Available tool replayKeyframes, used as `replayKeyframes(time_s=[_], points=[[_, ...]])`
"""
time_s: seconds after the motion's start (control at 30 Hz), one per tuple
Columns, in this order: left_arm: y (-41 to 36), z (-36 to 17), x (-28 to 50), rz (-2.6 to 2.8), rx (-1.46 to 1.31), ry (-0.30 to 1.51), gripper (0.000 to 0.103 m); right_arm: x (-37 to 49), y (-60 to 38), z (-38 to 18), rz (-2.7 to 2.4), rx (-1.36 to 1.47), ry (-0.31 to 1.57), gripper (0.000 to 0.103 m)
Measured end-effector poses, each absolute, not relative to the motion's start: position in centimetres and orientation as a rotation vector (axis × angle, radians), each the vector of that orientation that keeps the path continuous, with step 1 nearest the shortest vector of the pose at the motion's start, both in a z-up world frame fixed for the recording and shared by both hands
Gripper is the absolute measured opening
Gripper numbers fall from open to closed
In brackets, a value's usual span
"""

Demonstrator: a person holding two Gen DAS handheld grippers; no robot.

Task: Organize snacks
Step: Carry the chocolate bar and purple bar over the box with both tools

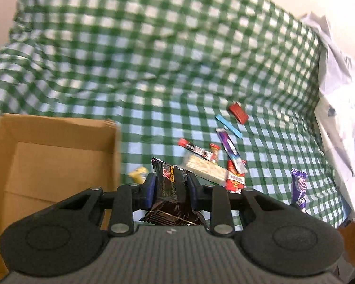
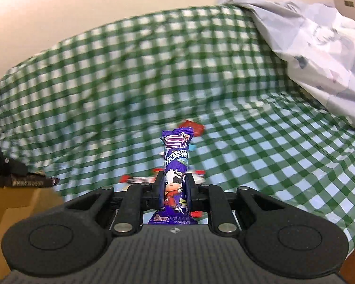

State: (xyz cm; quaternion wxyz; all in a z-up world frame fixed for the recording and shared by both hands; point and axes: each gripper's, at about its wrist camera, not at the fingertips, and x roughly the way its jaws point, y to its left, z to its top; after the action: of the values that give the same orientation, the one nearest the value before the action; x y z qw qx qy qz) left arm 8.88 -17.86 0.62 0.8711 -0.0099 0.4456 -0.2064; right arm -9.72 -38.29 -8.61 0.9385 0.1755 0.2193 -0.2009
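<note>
My left gripper (image 1: 171,184) is shut on a black snack bar (image 1: 171,184), held just right of the open cardboard box (image 1: 59,127). My right gripper (image 2: 175,189) is shut on a purple candy packet with a cartoon cow (image 2: 176,156), held upright above the green checked cloth. That purple packet also shows at the right of the left wrist view (image 1: 299,189). The black bar shows at the left edge of the right wrist view (image 2: 28,181), above the box (image 2: 16,203). Loose snacks lie on the cloth: a red packet (image 1: 238,113), a blue strip (image 1: 228,126), another purple packet (image 1: 230,150), a pale bar (image 1: 204,170).
The green checked cloth (image 1: 153,71) covers the table and is wrinkled. A white plastic bag (image 1: 340,108) lies along the right edge; it also shows in the right wrist view (image 2: 314,47). A small yellow candy (image 1: 137,174) sits beside the box wall.
</note>
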Motion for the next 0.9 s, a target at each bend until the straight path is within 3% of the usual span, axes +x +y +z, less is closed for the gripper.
replayKeyframes(time_s=[0.4,0.9], points=[[-2.7,3.8,3.6,-0.297,-0.051,0.808,0.032,-8.8,-21.9,-3.5,-0.12,0.267,0.456,0.018],[6.9,0.6,3.3,-0.261,-0.134,0.827,0.032,-6.8,-10.3,-4.0,-0.042,0.124,0.559,0.018]])
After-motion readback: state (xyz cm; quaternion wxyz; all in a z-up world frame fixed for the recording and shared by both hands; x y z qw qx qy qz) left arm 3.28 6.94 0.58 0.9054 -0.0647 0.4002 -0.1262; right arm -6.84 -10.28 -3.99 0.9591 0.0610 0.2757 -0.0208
